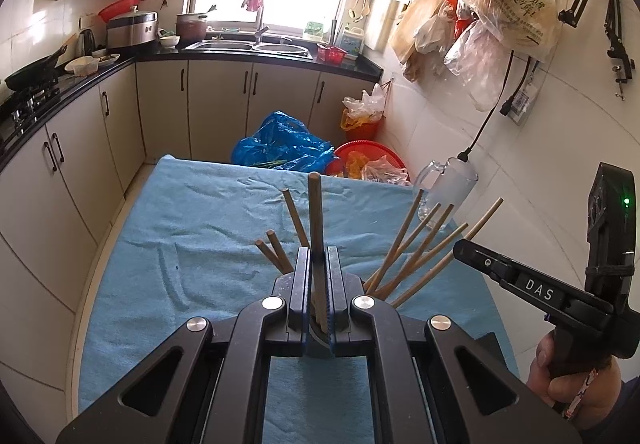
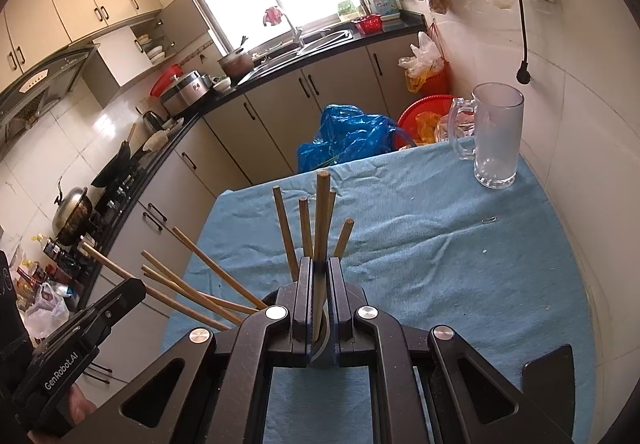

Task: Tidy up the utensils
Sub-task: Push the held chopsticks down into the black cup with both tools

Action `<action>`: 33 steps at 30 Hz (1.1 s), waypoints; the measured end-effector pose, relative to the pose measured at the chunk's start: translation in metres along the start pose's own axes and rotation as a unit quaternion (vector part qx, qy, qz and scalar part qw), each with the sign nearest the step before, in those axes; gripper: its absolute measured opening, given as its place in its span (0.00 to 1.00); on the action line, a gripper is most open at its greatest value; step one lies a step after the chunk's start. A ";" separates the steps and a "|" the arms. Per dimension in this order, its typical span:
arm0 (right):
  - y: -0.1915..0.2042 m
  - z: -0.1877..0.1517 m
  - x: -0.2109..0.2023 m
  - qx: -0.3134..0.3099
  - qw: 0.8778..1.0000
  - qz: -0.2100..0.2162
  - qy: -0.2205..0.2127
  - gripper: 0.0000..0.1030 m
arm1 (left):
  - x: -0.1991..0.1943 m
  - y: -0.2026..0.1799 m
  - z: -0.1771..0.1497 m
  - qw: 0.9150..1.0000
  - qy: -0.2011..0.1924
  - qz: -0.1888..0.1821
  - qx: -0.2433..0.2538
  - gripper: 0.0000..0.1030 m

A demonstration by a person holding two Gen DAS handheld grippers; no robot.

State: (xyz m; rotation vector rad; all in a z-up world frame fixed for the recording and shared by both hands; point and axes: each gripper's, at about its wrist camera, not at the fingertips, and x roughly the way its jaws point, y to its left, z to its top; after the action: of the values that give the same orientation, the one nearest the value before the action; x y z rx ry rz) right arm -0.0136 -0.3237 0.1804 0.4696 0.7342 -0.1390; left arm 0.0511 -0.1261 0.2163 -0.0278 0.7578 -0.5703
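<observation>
My left gripper [image 1: 319, 256] is shut on one wooden chopstick [image 1: 315, 211] that stands upright between its jaws. More chopsticks [image 1: 416, 248] fan out of a holder hidden under the gripper. My right gripper [image 2: 319, 268] is shut on another chopstick [image 2: 321, 215], also upright, with several chopsticks [image 2: 192, 284] leaning to its left. Both grippers hang close together over the table's blue cloth [image 1: 192, 228]. The right gripper's body [image 1: 532, 288] shows in the left wrist view, the left gripper's body [image 2: 80, 332] in the right wrist view.
A clear glass mug [image 2: 494, 135] stands at the table's far right corner by the tiled wall; it also shows in the left wrist view [image 1: 446, 183]. A paper clip [image 2: 489, 220] lies on the cloth. Beyond the table sit a blue plastic bag [image 1: 280, 143] and a red basin [image 1: 372, 159].
</observation>
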 end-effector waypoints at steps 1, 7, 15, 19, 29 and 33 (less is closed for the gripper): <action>0.000 0.000 0.002 -0.001 1.000 -0.001 0.001 0.07 | 0.001 0.001 0.000 1.000 0.001 0.000 0.000 0.06; 0.003 -0.004 0.013 -0.004 1.000 -0.003 0.010 0.07 | 0.010 0.005 -0.002 1.000 0.007 0.002 -0.002 0.06; 0.007 -0.010 0.025 -0.009 1.000 -0.003 0.024 0.07 | 0.020 0.007 -0.007 1.000 0.015 0.005 0.002 0.06; 0.008 -0.012 0.030 -0.011 1.000 -0.004 0.028 0.07 | 0.023 0.009 -0.009 1.000 0.017 0.008 0.005 0.06; 0.009 -0.013 0.039 -0.015 0.999 -0.007 0.035 0.07 | 0.031 0.013 -0.013 1.000 0.023 0.014 0.012 0.07; 0.009 -0.012 0.040 -0.017 0.999 -0.007 0.036 0.07 | 0.035 0.012 -0.016 0.999 0.027 0.016 0.014 0.07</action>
State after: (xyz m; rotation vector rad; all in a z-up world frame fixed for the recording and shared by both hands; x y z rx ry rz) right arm 0.0105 -0.3082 0.1491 0.4393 0.8088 -0.1245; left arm 0.0666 -0.1300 0.1796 0.0255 0.8010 -0.5526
